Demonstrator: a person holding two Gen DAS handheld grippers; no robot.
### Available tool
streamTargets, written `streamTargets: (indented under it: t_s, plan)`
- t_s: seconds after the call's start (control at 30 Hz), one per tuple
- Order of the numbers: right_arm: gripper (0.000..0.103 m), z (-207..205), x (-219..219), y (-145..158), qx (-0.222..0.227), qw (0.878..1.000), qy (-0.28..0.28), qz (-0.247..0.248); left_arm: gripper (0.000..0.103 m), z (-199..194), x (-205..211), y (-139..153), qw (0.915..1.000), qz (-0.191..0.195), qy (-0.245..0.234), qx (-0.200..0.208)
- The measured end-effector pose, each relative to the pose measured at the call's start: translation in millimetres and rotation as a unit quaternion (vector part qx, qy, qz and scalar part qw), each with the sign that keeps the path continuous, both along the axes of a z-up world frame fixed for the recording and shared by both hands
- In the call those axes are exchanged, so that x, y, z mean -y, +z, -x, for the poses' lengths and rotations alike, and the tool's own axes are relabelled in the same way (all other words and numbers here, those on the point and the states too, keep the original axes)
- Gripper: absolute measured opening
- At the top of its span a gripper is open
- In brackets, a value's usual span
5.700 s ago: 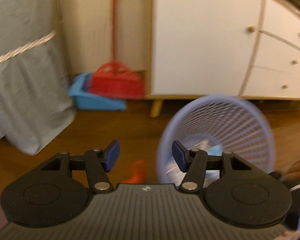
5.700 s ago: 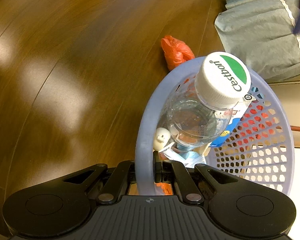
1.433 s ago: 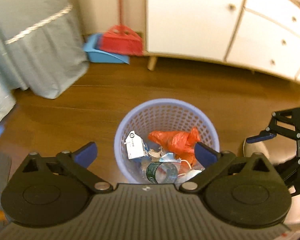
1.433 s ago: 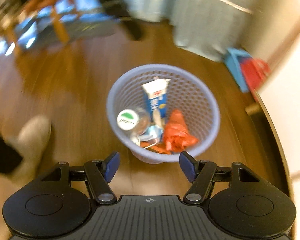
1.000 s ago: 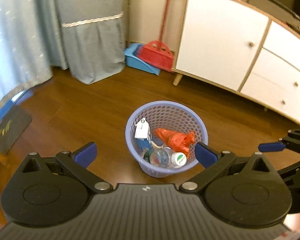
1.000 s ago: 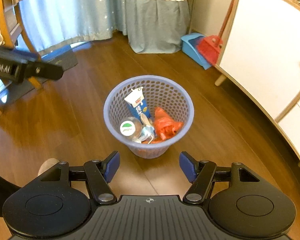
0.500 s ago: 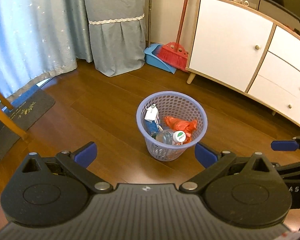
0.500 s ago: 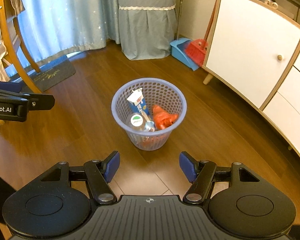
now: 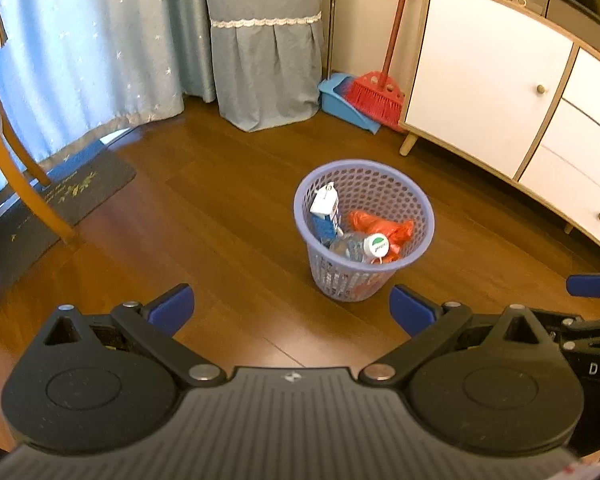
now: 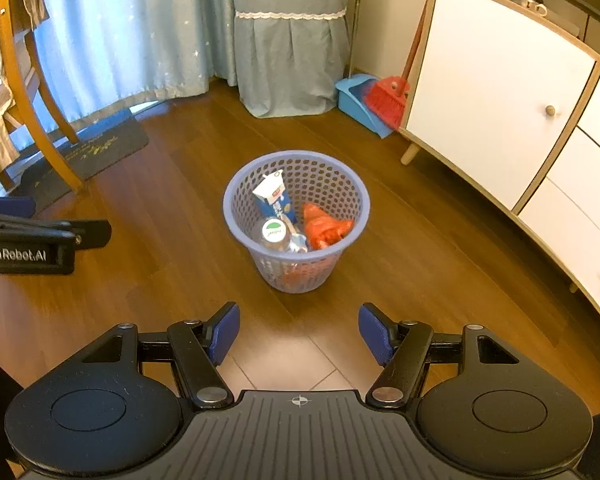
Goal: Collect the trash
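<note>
Both wrist views look steeply down from well above the floor, side by side, sharing the basket [image 9: 384, 172].

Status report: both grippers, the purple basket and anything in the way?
Left gripper open, right gripper open, both empty. Purple perforated plastic basket upright on wooden floor, trash inside. Nothing in the way.

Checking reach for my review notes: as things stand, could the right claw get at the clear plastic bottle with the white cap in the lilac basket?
Probably yes. The right claw is open and empty, the lilac mesh basket has no lid, and the clear plastic bottle lies on top with its cap up.
</note>
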State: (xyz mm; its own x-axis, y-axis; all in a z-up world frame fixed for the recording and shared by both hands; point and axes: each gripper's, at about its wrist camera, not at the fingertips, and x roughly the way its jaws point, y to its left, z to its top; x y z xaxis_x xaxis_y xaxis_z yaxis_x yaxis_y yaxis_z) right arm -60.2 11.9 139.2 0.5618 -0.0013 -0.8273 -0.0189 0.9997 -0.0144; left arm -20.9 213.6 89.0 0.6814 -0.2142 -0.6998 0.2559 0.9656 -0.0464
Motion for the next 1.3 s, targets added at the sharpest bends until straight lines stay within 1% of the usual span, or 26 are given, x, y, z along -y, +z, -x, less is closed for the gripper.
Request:
streamTargets:
  t_s: [0.27,0.43,1.3]
  plan:
    - [0.063,-1.9,-5.7,-11.6,-0.014,1.0,0.009,0.001,0.102,4.2,0.4,-20.2,0.9996,0.006,0.01,-0.025]
    - [0.063,-1.4,-6.0,-15.4,-0.02,1.0,0.008,0.002,0.102,5.2,2.7,-27.6,0.9994,0.007,0.013,-0.032]
    - [0.063,-9.4,-7.9,-22.8,-0.034,0.999,0.002,-0.008,0.102,-4.0,5.7,-38.9,0.9989,0.005,0.016,-0.043]
